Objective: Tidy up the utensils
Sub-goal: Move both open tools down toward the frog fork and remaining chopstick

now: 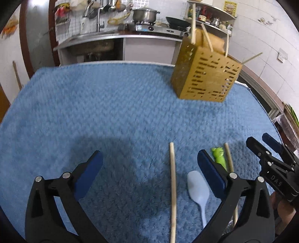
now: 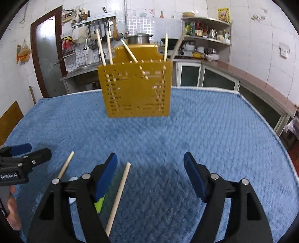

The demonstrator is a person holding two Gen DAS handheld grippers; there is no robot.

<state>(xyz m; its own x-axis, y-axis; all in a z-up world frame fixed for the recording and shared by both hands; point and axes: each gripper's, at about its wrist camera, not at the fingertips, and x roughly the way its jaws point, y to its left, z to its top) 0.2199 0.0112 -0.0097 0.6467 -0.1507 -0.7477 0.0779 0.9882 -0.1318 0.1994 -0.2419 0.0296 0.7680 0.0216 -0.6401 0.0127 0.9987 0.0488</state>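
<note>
A yellow slotted utensil holder (image 1: 205, 74) stands on the blue mat (image 1: 112, 112) with several wooden chopsticks upright in it; it also shows in the right wrist view (image 2: 136, 89). Two loose chopsticks lie on the mat, one (image 1: 173, 190) between my left fingers and one (image 1: 229, 160) just right of them. A pale blue spoon (image 1: 198, 188) and a green utensil (image 1: 219, 156) lie beside them. My left gripper (image 1: 149, 168) is open and empty. My right gripper (image 2: 150, 168) is open and empty, with a chopstick (image 2: 118, 196) and the green utensil (image 2: 99, 204) by its left finger.
The mat (image 2: 205, 130) covers a table. Behind it stand a kitchen counter with a sink (image 1: 89, 37), a stove with a pot (image 1: 145, 15) and a shelf of bottles (image 2: 205, 31). The right gripper shows at the right edge of the left wrist view (image 1: 261, 147).
</note>
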